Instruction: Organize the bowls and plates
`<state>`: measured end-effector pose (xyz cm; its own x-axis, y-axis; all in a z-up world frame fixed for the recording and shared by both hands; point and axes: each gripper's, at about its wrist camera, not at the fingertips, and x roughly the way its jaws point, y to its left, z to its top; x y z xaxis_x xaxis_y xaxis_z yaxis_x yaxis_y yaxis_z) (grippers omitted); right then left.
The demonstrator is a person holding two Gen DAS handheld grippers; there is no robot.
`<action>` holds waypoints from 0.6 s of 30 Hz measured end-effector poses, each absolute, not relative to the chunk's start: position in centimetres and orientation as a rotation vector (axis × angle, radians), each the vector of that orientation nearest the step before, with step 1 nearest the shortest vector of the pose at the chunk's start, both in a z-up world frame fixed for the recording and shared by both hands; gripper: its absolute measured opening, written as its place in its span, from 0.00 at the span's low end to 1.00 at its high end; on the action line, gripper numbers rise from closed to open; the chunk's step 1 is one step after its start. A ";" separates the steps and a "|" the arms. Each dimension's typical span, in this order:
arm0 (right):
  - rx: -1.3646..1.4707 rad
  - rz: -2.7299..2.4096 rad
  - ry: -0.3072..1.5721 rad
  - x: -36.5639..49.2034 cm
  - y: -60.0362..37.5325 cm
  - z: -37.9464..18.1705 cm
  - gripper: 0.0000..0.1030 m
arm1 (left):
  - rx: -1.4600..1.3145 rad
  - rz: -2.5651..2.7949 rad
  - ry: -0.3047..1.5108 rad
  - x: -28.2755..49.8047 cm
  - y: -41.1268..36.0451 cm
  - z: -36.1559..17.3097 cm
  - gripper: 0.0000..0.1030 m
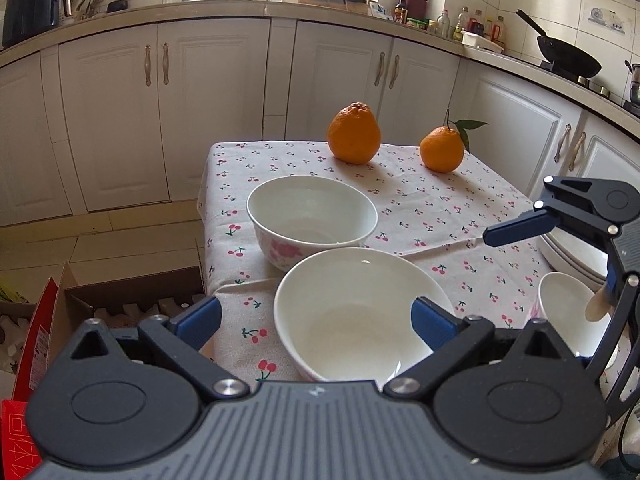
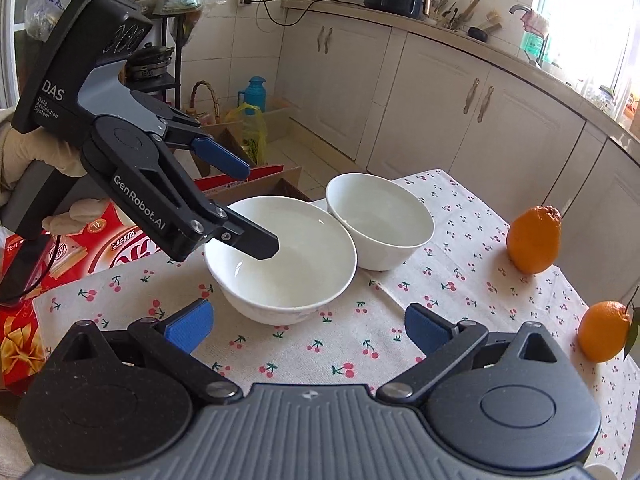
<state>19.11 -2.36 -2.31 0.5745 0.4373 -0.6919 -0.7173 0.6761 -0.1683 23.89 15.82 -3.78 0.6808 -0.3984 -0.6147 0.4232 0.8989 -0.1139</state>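
Note:
Two white bowls stand on the cherry-print tablecloth [image 1: 440, 216]. The near bowl [image 1: 352, 320] [image 2: 288, 272] lies between the fingers of my left gripper [image 1: 316, 320], which is open. In the right wrist view the left gripper [image 2: 260, 208] has its lower finger inside this bowl and its upper blue finger above the far rim. The far bowl [image 1: 312, 216] [image 2: 380, 224], with a pink flower print, sits just behind. My right gripper [image 2: 308, 328] is open over bare cloth in front of the near bowl. One of its blue fingers [image 1: 508, 232] shows at the right.
Two oranges [image 1: 354, 134] [image 1: 442, 150] sit at the table's far side. A small white bowl [image 1: 564, 320] and stacked white plates [image 1: 568, 256] are at the right edge. An open cardboard box [image 1: 120, 296] is on the floor at left. A gloved hand [image 2: 24, 156] holds the left gripper.

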 end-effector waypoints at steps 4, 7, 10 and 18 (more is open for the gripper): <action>-0.454 0.723 0.700 20.3 -1.5 -3.1 1.00 | 0.028 -0.483 0.693 24.8 15.8 -4.1 0.95; -0.456 0.740 0.716 20.9 -0.8 -3.6 1.00 | 0.008 -0.501 0.716 25.5 15.8 -4.5 0.90; -0.455 0.760 0.730 21.3 -0.4 -4.1 1.00 | -0.016 -0.518 0.741 26.1 15.8 -4.9 0.78; -0.453 0.793 0.755 22.0 0.3 -4.8 0.85 | -0.033 -0.546 0.769 26.8 15.8 -5.2 0.59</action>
